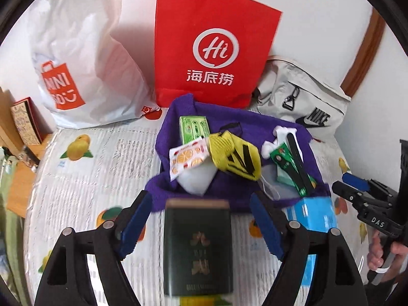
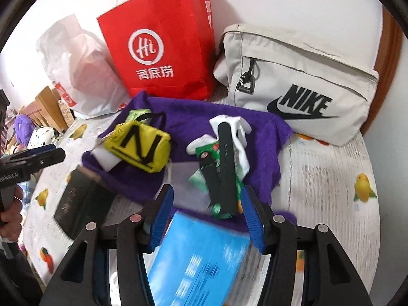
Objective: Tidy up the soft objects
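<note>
Purple fleece cloth point(image 1: 237, 125), the soft thing we take the task to turn on, lies spread on the fruit-printed table cover point(image 1: 84, 178) just ahead of both grippers, its near hem running crosswise to our fingers. Our left gripper point(image 1: 201, 219) has its blue-padded jaws standing apart, and a dark green rectangular tin point(image 1: 197, 250) sits between them with a clear gap on each side, so we hold nothing there. Our right gripper point(image 2: 207, 214) is likewise spread wide; a light blue cardboard box point(image 2: 201, 262) lies in the gap, blurred, with no pad pressing on it. Beyond the fingers, on the cloth, rest a yellow mesh pouch with black straps point(image 2: 142, 145), a white sock point(image 2: 237, 132), a black rubber watch strap point(image 2: 224, 153) across a green foil packet point(image 2: 211, 153), a green tissue pack point(image 1: 193, 127) and an orange-printed sachet point(image 1: 188, 156). Past these, against the wall, stand a red paper bag point(image 1: 211, 51), a white plastic shopping bag point(image 1: 84, 63) and a beige Nike pouch point(image 2: 301, 84). We judge the right hand nearer the sock and strap, the left nearer the pouch and sachet; either reaches the hem by moving straight forward and down.
</note>
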Demonstrator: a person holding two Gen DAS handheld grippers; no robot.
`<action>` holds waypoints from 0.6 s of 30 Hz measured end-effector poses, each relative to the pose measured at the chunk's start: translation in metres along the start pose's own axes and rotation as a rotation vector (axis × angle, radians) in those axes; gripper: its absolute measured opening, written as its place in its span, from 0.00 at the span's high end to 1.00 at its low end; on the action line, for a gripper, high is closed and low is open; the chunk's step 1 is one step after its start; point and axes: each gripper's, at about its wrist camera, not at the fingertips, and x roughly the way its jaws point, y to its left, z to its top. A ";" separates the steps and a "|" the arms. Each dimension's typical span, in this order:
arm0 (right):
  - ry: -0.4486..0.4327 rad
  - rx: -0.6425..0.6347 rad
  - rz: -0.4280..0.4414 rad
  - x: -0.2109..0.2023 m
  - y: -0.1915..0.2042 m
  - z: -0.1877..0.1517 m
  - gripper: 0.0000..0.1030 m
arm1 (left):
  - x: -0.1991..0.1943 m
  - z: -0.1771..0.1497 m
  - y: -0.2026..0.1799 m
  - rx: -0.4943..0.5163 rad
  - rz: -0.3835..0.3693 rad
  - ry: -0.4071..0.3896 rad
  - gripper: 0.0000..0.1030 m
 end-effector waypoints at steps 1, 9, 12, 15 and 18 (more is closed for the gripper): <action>-0.002 0.001 -0.013 -0.008 0.003 -0.005 0.44 | -0.006 -0.005 -0.002 0.003 0.003 -0.003 0.22; -0.072 0.007 -0.107 -0.078 0.026 -0.050 0.20 | -0.071 -0.053 -0.017 0.008 0.010 -0.065 0.09; -0.106 0.032 -0.126 -0.102 0.034 -0.068 0.19 | -0.096 -0.071 -0.025 0.027 0.026 -0.104 0.04; -0.124 0.073 -0.113 -0.120 0.038 -0.085 0.13 | -0.120 -0.091 -0.036 0.056 0.054 -0.138 0.01; -0.112 0.104 -0.086 -0.132 0.043 -0.102 0.13 | -0.139 -0.109 -0.046 0.070 0.080 -0.161 0.01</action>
